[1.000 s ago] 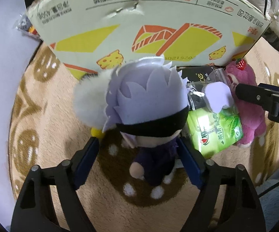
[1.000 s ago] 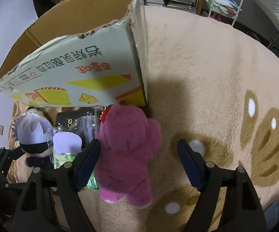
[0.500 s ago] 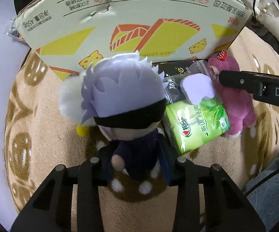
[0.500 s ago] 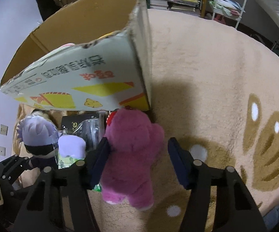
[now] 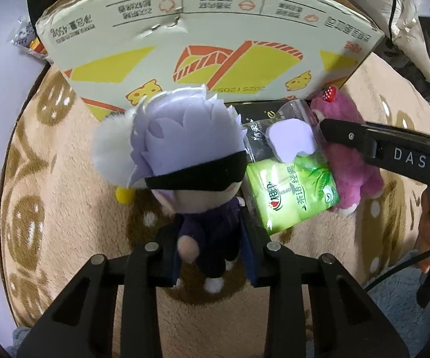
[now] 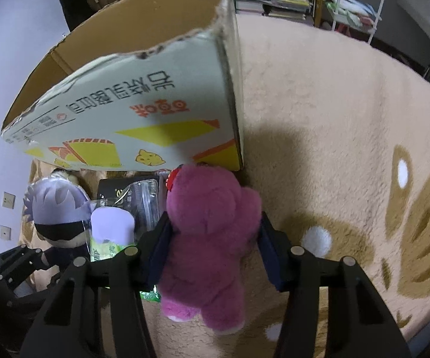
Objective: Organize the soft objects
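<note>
Item 1: small plush doll with pale lilac felt hair, a black blindfold band and a dark navy outfit [image 5: 185, 161]. It stands on the beige fleece rug with brown paw-print patches [image 5: 51, 208], just in front of the box. The left gripper [image 5: 212, 247] has its fingers drawn in narrow and pressed on the doll's navy body from both sides; they have just closed.

Item 2: magenta plush bear with a red strawberry tag at its head [image 6: 212, 232]. It lies on the rug against the box's near corner. The right gripper [image 6: 212, 250] has just been closing, and its fingers clasp the bear's torso at roughly half width.

Item 3: large open cardboard box, its white outer face printed with yellow and orange wedges [image 6: 131, 113]. It stands behind both toys and is judged to be their destination.

Item 4: green plastic-wrapped tissue pack [image 5: 292, 191], lying between doll and bear, touching both. On it rest a clear bag and a loose lilac felt piece [image 5: 292, 140].

Risks:
- The left grip sits low on the body while the head is large, so the doll may pivot or slide out on lifting.
- The bear's pile compresses, so the grip may loosen.
- The box wall is tall; a low carry could catch the rim.
- Lifting either toy may drag the tissue pack or bag.
</note>
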{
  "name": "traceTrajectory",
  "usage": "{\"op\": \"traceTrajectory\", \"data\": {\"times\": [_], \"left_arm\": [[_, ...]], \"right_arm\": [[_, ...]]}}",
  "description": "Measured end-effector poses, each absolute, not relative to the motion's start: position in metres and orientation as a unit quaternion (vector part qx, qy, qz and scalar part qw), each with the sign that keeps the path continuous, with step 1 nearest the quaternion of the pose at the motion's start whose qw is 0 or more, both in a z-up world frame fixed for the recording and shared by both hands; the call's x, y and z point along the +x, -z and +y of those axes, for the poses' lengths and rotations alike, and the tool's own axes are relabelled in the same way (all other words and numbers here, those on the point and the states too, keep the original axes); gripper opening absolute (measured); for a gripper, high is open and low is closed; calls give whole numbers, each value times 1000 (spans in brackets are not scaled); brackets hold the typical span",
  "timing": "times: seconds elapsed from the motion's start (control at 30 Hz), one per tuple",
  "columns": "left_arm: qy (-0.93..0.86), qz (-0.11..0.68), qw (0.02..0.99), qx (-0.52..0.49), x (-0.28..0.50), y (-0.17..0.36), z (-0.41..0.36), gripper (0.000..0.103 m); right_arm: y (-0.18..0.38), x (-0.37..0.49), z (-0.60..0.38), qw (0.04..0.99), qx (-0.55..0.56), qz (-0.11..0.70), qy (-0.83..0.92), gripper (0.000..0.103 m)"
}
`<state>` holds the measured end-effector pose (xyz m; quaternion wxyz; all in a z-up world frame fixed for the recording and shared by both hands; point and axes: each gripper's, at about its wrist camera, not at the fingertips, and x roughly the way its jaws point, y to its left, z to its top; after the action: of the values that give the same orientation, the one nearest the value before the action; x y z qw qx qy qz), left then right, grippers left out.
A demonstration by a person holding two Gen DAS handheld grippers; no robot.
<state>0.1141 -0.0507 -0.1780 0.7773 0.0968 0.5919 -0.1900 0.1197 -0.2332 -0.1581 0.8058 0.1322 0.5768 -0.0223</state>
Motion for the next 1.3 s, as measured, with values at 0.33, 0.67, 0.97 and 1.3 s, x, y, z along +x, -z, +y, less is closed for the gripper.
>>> {"op": "traceTrajectory", "data": {"times": [0.33, 0.67, 0.97, 1.3], "left_arm": [[188, 578, 789, 89, 100, 158, -42, 31], [195, 549, 807, 100, 93, 124, -42, 30], [183, 509, 836, 93, 75, 98, -39, 30], [214, 405, 882, 110, 56, 47, -41, 30]], "right_arm": [[137, 100, -234, 823, 112, 554, 56, 58], [103, 87, -235, 855, 116, 503, 48, 57], [73, 70, -230, 889, 100, 445, 45, 57], [39, 50, -232, 917, 116, 380, 39, 57]]}}
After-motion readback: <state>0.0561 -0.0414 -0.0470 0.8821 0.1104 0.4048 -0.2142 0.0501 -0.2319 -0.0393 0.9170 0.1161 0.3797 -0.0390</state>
